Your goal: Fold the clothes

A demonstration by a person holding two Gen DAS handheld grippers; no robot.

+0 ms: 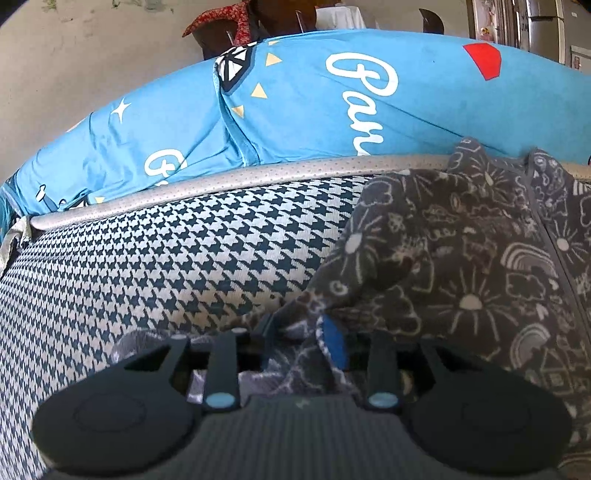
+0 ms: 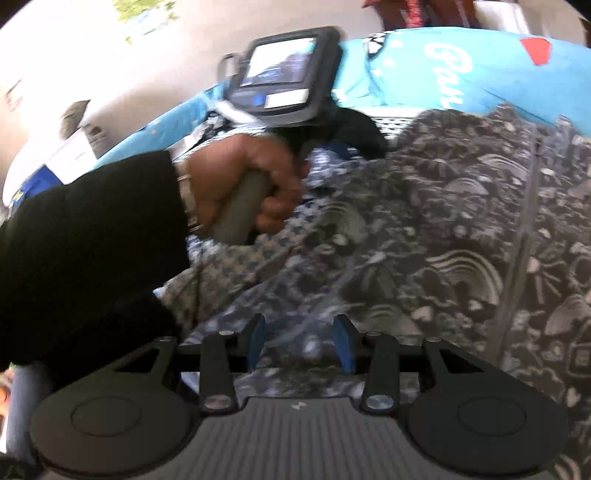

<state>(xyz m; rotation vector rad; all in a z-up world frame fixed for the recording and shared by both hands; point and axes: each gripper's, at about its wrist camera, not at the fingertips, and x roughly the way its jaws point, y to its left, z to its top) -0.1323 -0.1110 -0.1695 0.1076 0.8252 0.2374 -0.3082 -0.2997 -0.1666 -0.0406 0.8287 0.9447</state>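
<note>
2 claws [image 1: 303, 343] [image 2: 301, 343] crowd dark garment [image 1: 461, 266]; blue sheet [image 1: 314, 110] beyond.

two garments [image 1: 461, 258], two grippers [image 2: 301, 339]

You're working on a houndstooth-patterned surface [image 1: 155, 258] with a grey piped edge. Directly on it lies the dark doodle-print garment [image 1: 461, 266]. A blue printed cloth [image 1: 314, 103] lies just beyond that edge.

Houndstooth upholstered surface [image 1: 155, 258] noted, dark-and-pale weave, bordered by grey perforated piping [image 1: 258, 171]. Pale floor [image 1: 74, 66] beyond. Red patterned cloth [image 1: 218, 18] over dark chair at far side. Steel refrigerator [image 1: 543, 26] at upper right.
</note>
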